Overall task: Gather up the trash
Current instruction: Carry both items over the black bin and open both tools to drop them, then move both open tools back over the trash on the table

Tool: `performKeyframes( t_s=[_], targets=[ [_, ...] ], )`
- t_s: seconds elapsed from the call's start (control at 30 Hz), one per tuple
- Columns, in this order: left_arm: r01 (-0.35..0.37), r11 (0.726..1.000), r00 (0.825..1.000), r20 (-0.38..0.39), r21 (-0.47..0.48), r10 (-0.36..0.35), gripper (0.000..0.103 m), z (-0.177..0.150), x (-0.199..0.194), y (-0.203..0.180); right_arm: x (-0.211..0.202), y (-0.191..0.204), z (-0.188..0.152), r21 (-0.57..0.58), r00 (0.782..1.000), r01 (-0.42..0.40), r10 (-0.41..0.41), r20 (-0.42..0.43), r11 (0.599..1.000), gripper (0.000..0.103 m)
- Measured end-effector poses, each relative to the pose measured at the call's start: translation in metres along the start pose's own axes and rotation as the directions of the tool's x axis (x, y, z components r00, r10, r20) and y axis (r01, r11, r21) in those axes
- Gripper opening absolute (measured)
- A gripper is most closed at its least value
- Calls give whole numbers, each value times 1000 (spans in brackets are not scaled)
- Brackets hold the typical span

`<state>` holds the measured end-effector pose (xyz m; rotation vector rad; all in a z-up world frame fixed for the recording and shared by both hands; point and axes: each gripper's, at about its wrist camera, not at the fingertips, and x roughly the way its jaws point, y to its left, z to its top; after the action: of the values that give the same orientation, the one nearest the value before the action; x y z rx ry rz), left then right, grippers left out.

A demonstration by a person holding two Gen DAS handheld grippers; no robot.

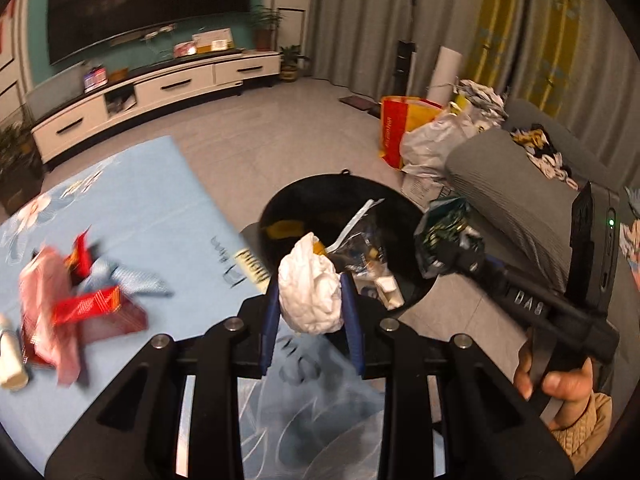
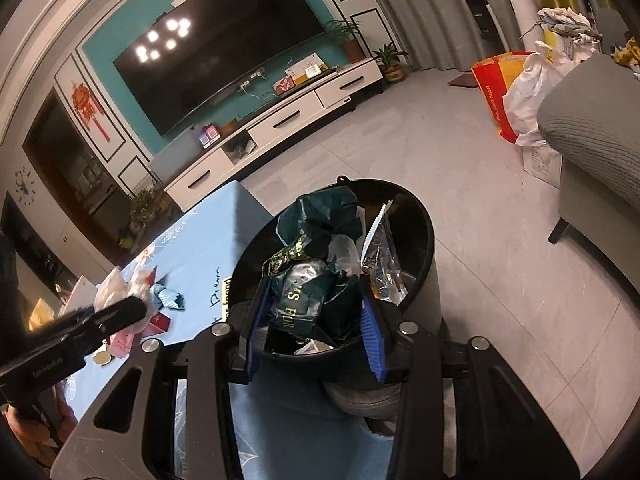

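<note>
My left gripper is shut on a crumpled white tissue, held at the near rim of the black trash bin. The bin holds a clear wrapper and other scraps. My right gripper is shut on a dark green foil bag over the bin's mouth. The left wrist view shows that bag at the bin's right rim. In the right wrist view, the left gripper is at the left with the tissue. Red and pink wrappers lie on the blue-clothed table.
The bin stands on the tiled floor against the table's right corner. A grey sofa is to the right, with red and white bags beside it. A white TV cabinet lines the far wall. A white tube lies at the table's left.
</note>
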<state>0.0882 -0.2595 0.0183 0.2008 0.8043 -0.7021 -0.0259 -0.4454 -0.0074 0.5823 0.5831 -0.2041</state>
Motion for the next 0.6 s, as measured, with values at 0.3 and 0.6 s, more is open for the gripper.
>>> performKeyframes(
  t_s=[0.3, 0.6],
  targets=[
    [28, 999, 999, -42, 26, -27, 34, 23, 62, -17, 23, -12, 13, 8, 1000, 8, -8, 3, 1000, 44],
    [5, 1000, 999, -45, 21, -4, 67, 25, 75, -15, 30, -29, 14, 85, 1000, 7, -7, -4, 996, 68]
  ],
)
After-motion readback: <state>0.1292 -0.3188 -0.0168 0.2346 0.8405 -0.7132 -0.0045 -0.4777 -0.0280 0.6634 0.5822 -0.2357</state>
